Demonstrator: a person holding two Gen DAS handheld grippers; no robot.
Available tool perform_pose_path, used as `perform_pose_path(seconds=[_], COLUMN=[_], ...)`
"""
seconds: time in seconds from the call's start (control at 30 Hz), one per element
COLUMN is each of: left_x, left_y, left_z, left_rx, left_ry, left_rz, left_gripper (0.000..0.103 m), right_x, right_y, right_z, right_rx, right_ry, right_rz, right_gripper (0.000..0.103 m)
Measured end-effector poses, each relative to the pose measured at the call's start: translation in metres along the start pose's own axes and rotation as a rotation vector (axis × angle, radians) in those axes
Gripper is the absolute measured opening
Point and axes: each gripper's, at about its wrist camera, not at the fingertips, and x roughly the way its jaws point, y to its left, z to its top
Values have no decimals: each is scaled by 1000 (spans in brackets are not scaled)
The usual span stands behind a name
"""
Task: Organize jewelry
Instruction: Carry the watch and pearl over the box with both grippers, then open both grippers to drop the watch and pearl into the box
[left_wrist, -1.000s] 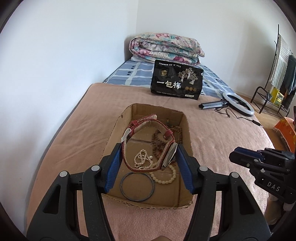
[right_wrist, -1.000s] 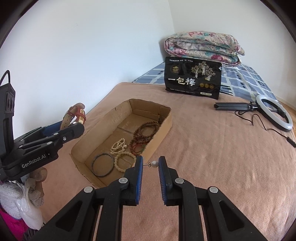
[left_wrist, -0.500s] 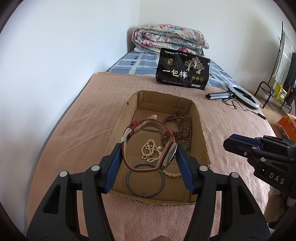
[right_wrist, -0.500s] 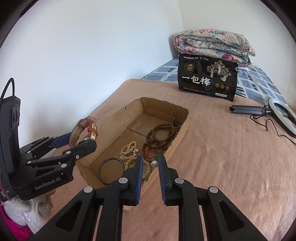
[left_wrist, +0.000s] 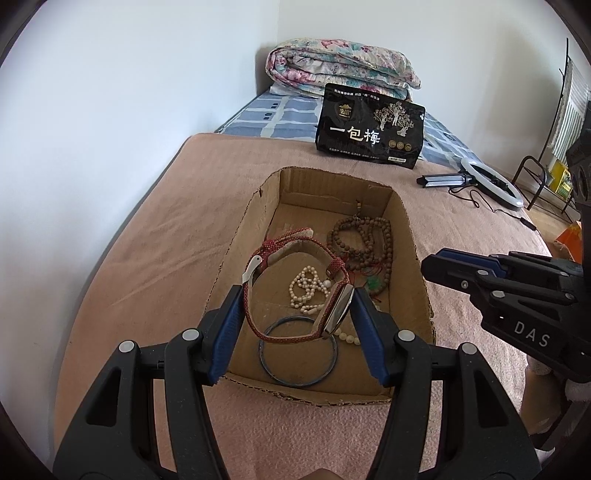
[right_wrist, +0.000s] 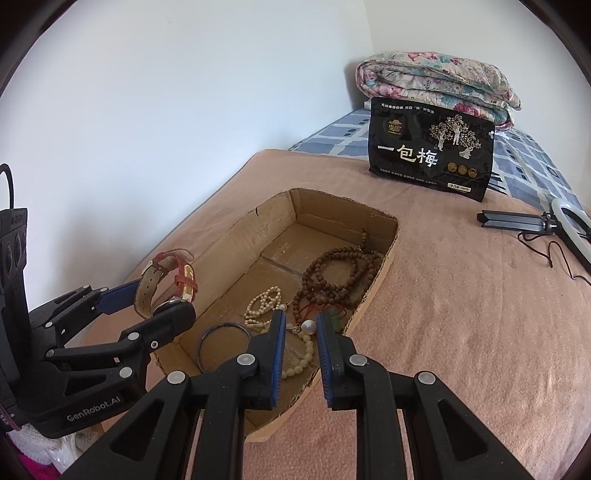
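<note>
An open cardboard box lies on the pink blanket. In it lie brown bead strands, a white pearl string, a dark bangle and cream beads. My left gripper is shut on a red-strapped watch, held above the box's near end. My right gripper is shut on a pearl earring, held over the box's near right edge.
A black snack bag stands behind the box. A folded floral quilt lies at the far wall. A ring light with stand lies right. A metal rack stands beside the bed.
Both grippers have moved forward over the box with their loads still held. The box looks larger and nearer in both views.
</note>
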Motion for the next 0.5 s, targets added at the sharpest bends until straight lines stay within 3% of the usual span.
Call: perform_pose_path(seconds=[0.5], left_x=[2], left_y=[1], left_z=[0], left_rx=[-1], left_ry=[2], left_rz=[4], left_gripper=[60], right_x=[10], right_y=[1], right_z=[3], right_rx=[3], right_ry=[6], right_rz=[2], right_gripper=[16])
